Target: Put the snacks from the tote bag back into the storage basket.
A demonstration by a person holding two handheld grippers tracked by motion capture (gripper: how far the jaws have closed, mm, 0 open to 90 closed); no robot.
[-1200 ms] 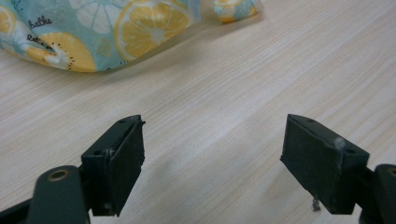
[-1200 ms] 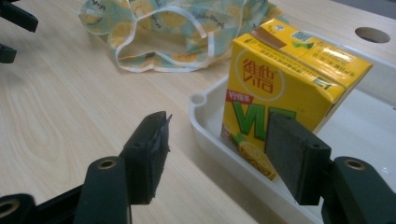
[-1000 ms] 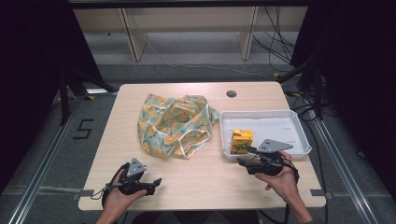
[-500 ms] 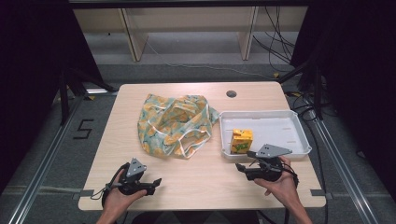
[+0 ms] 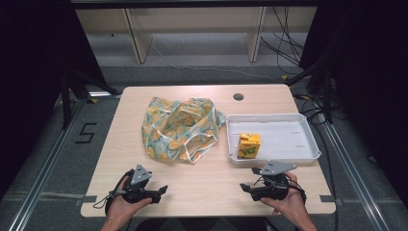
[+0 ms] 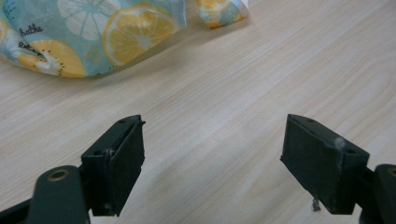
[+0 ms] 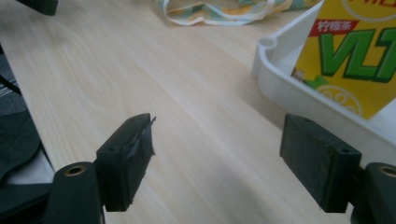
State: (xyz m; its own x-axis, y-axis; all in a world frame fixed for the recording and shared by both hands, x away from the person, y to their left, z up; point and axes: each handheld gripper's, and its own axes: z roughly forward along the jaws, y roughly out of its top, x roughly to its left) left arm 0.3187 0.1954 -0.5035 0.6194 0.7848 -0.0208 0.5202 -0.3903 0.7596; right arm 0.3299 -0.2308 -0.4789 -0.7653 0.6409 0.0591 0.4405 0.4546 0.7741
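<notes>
A pale wooden surface (image 5: 207, 183) takes up the middle of the high view, with a small round hole (image 5: 238, 96) near its far edge. Left of centre lies a crumpled cloth bag (image 5: 180, 129) printed with orange and lemon slices on a light blue-green ground, its white-edged handles trailing toward the lower right of the heap. Just beside it, at the right of the frame, sits a shallow white tray (image 5: 293, 142); a yellow drink carton (image 5: 249, 145) with green lettering stands upright in the tray's near left corner, close to the wall. At the lower left of the high view the left tongs (image 5: 162, 189) rest low over the surface in the person's left hand (image 5: 124, 206), pointing toward the right of the frame; in the left gripper view the jaws stand wide apart with nothing between them but bare wood, and the bag's printed cloth (image 6: 88, 32) fills the upper left corner. At the lower right the right tongs (image 5: 245, 186) are held in the right hand (image 5: 288, 202), just below the tray's near wall and pointing left. In the right gripper view those jaws are also spread wide and empty, the tray's corner (image 7: 271, 60) and the carton (image 7: 355, 56) sit at the upper right, and the bag's handles (image 7: 215, 14) lie along the top edge.
</notes>
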